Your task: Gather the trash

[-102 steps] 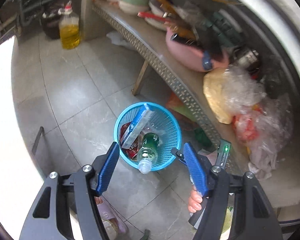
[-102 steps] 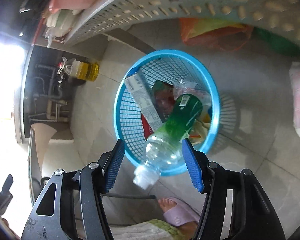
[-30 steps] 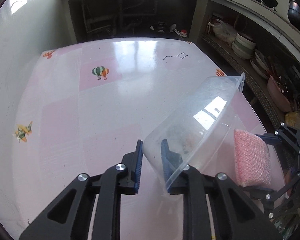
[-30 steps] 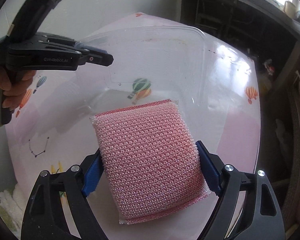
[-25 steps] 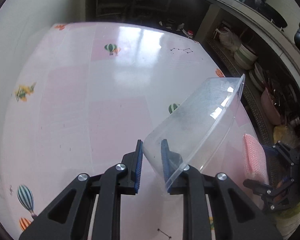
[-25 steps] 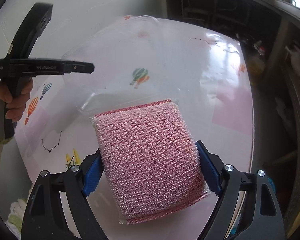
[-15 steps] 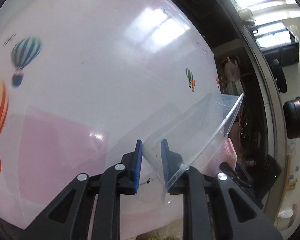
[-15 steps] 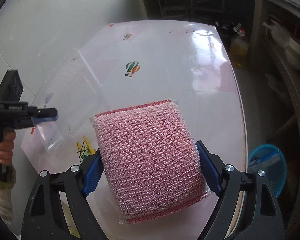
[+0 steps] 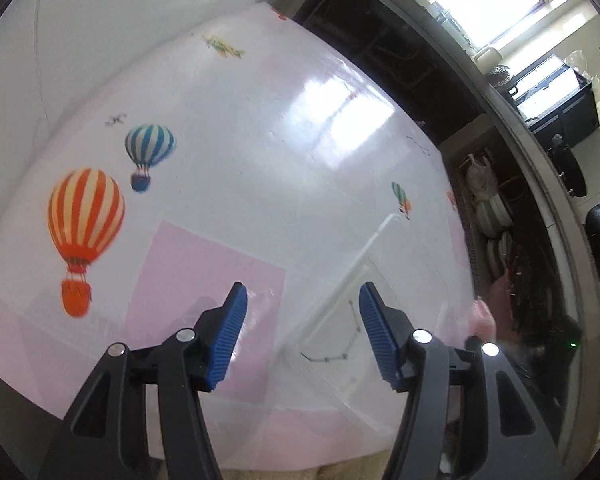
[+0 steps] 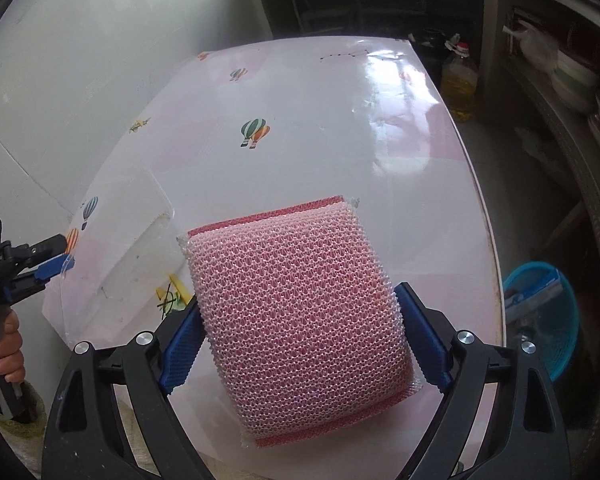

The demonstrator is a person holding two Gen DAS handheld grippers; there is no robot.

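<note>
A clear plastic container (image 9: 356, 264) lies on the pink balloon-print table (image 9: 260, 120), its rim running between my left gripper's fingers. My left gripper (image 9: 302, 292) is opening and its blue pads stand clear of the container. The right wrist view shows that container (image 10: 120, 236) at the table's left side, with the left gripper (image 10: 54, 264) and a hand at its near corner. My right gripper (image 10: 300, 304) hangs above the table's near edge, pads against a pink mesh sponge (image 10: 300, 312); its jaws are easing apart slightly.
A blue trash basket (image 10: 540, 320) holding wrappers stands on the floor to the right of the table (image 10: 340, 100). A yellow oil bottle (image 10: 460, 76) stands on the floor beyond the table. Shelves with stacked bowls (image 10: 572, 76) run along the right. A white wall borders the left.
My left gripper moved across the table, opened and let go of the clear container, which now lies flat on the table. The right gripper kept the sponge and rolled a little.
</note>
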